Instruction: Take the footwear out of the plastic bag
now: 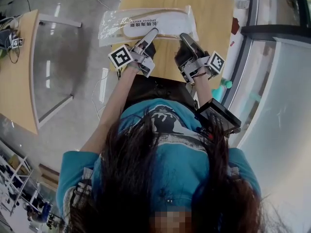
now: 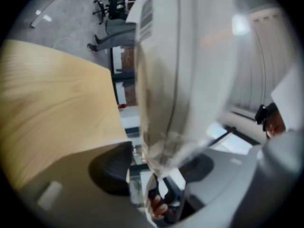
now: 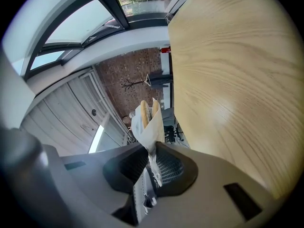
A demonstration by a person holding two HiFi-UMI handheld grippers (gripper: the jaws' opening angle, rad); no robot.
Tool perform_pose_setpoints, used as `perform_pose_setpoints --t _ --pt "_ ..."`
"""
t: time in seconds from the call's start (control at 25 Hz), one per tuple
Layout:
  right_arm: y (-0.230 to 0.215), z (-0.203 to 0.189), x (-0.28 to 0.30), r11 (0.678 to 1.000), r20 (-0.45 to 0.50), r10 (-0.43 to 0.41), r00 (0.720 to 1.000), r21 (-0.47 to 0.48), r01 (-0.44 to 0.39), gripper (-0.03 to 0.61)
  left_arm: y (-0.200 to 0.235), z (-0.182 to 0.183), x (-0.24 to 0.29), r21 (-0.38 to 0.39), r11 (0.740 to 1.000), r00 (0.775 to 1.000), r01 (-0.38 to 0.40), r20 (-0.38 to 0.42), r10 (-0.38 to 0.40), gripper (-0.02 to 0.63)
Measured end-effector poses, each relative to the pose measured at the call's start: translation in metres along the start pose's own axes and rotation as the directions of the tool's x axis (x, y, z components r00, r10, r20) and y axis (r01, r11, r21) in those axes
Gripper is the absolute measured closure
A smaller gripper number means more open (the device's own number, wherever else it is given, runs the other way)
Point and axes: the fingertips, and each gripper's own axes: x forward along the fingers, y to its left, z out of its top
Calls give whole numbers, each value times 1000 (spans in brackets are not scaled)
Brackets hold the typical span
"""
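Overhead, the clear plastic bag stretches crosswise over the far part of the light wooden table, with the flat white footwear with tan edging inside it, its sole facing up; both tools meet the bag along its near edge, the left tool near the middle of that edge and the right tool near the bag's right end; each carries its cube of square markers toward the person. Seen from the left gripper view, the left tool has its jaws standing well apart; a crumpled end of the bag hangs in the gap between them, and neither dark pad presses on it; the bag fills the view above the jaws, with the table off to one side. Seen from the right gripper view, the right tool has its jaws drawn together on a thin pinch of the bag's film; beyond the jaws the bag stands edge-on, and the two tan edges of the footwear show inside it, just past the fingertips; the table lies beside the bag, and whether the bag's far part touches it I cannot tell.
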Motion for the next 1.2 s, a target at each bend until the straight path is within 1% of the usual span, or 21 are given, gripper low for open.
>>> perform_pose_setpoints --t 0.12,0.16,0.2,0.24,0.36,0.44,0.52,0.6,0.64,0.72,0.8,0.84,0.92,1.04,1.12,1.2 --pt "3 -7 -3 1000 -28 -8 1000 -25 8 517 -2 2 4 -7 1000 1000 16 5 -16 358" --pt "4 -9 -3 999 -34 -12 999 -30 11 517 -3 2 5 -11 1000 1000 25 8 -25 386" --pt "4 -10 -4 999 -40 -15 999 -37 14 517 -4 2 5 -13 999 999 30 12 -30 428" --pt "4 -12 -4 999 -46 -18 999 -48 16 517 -4 2 5 -16 999 999 32 16 -32 448" --pt "8 -16 -2 994 -75 -26 997 -108 18 515 -2 4 3 -43 998 999 38 17 -37 473" --pt "13 -23 0 986 -122 -33 992 -166 13 515 -2 8 0 -67 996 998 53 19 -52 483" --pt "17 -32 1 977 -194 -38 980 -212 -4 515 -2 15 -4 -89 993 997 77 36 -74 502" --pt "21 -38 -2 965 -249 -54 967 -260 -13 514 0 25 -10 -111 989 993 97 72 -89 512" --pt "21 -37 -5 956 -262 -73 962 -294 -8 512 1 30 -12 -119 987 991 104 91 -93 514" --pt "21 -29 -13 924 -257 -129 958 -382 22 506 1 38 -16 -119 986 989 113 108 -101 516" --pt "23 -14 -20 881 -222 -174 959 -470 51 506 -1 42 -17 -107 986 988 127 100 -116 517" --pt "26 -7 -23 862 -206 -181 962 -504 54 506 -3 43 -17 -99 986 988 134 90 -125 517" --pt "39 3 -24 828 -193 -171 966 -560 34 506 -6 43 -16 -79 986 988 144 61 -140 517" --pt "60 4 -19 766 -220 -153 963 -642 -25 505 -10 35 -15 -54 986 987 158 -6 -159 517" --pt "66 1 -16 724 -242 -163 956 -688 -51 474 -11 26 -16 -44 985 984 166 -54 -168 517" --pt "65 -2 -16 699 -246 -184 952 -713 -48 435 -11 18 -18 -41 985 981 168 -94 -171 517"
